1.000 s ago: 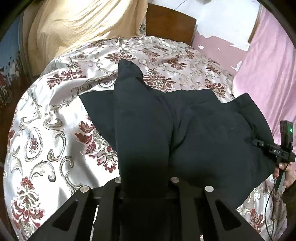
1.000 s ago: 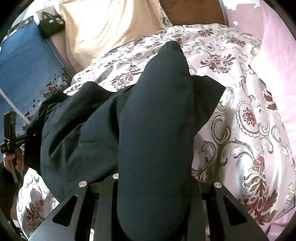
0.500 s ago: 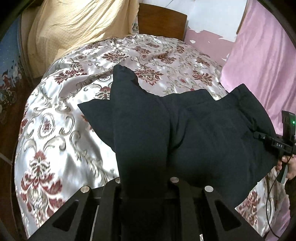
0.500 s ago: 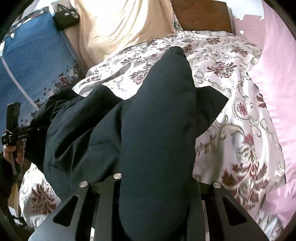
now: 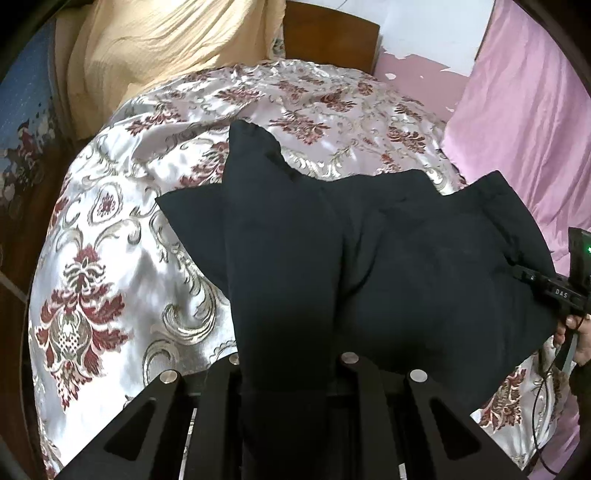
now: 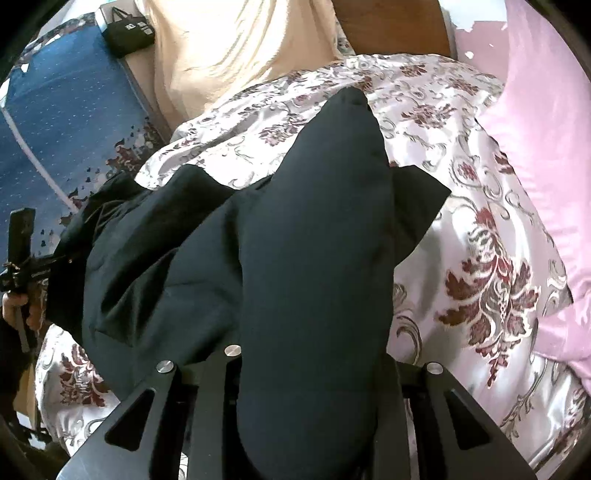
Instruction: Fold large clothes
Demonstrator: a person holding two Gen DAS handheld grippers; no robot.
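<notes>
The large black fabric garment (image 5: 406, 266) is hanging over the bed's shiny floral satin bedspread (image 5: 122, 236). The left gripper (image 5: 288, 373) and the right gripper (image 6: 310, 369) are each holding one edge, jaws narrow, clamping the cloth.

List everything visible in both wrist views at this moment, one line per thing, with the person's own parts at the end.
garment: one, black, draped over the bed, pinched up at two places
bedspread: one, silver with dark red flowers, covering the bed
blanket: one, cream, heaped at the far side of the bed
headboard: one, brown wood, behind the bed
cloth: one, pink, along the bed's right side
bag: one, black, far left, beside the blanket
left gripper: one, black, shut on a fold of the garment
right gripper: one, black, shut on another fold
hand: one showing, at the right edge, holding the right gripper's handle
</notes>
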